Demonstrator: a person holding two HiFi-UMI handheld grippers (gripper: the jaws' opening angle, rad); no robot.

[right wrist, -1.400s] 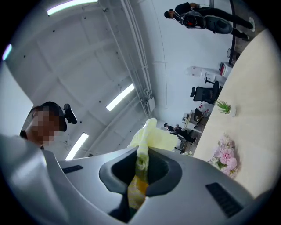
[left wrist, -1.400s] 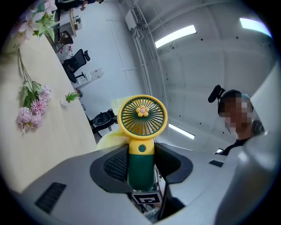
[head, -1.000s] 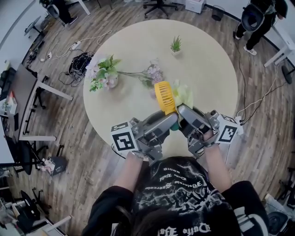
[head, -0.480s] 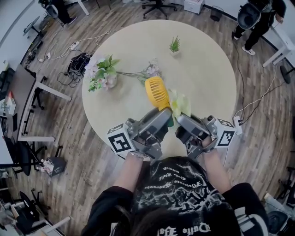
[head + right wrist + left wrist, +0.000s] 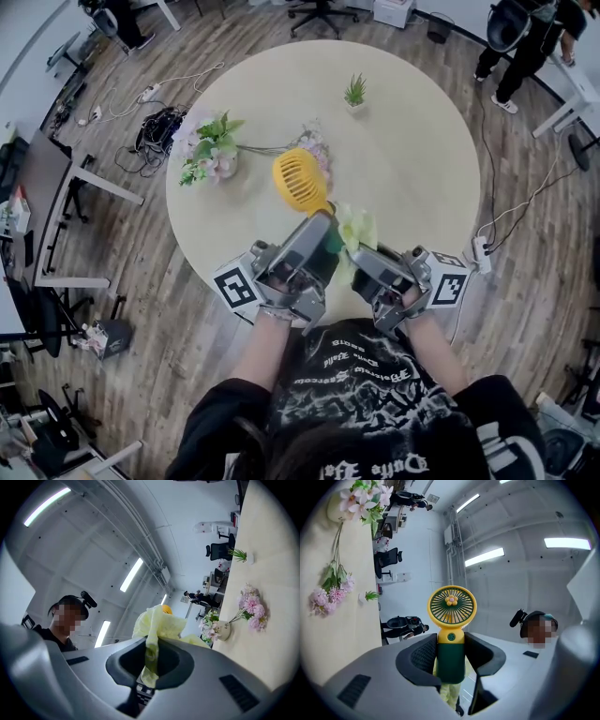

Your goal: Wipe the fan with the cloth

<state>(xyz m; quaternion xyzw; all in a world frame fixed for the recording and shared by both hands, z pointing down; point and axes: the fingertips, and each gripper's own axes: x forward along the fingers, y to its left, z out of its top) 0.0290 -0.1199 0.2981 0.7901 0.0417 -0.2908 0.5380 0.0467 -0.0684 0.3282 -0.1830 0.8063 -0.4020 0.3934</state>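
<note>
Left gripper (image 5: pixel 323 232) jaws clamp fan (image 5: pixel 300 178); right gripper (image 5: pixel 354 251) jaws pinch cloth (image 5: pixel 356 225); both angled upward.

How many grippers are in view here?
2. The left gripper, over the table's near edge, holds the fan; the right gripper, beside it, holds the cloth. None seem hidden.

Head view: we look steeply down from above the person (image 5: pixel 356 394) onto the round table (image 5: pixel 422 141), set well below us. Left gripper view: we ride the left gripper (image 5: pixel 451 660), tilted up at the ceiling (image 5: pixel 525 517), fan (image 5: pixel 451 620) very near. Right gripper view: same on the right gripper (image 5: pixel 151 660), cloth (image 5: pixel 157 625) close. All three share fan, cloth and pink flowers (image 5: pixel 317 150).
</note>
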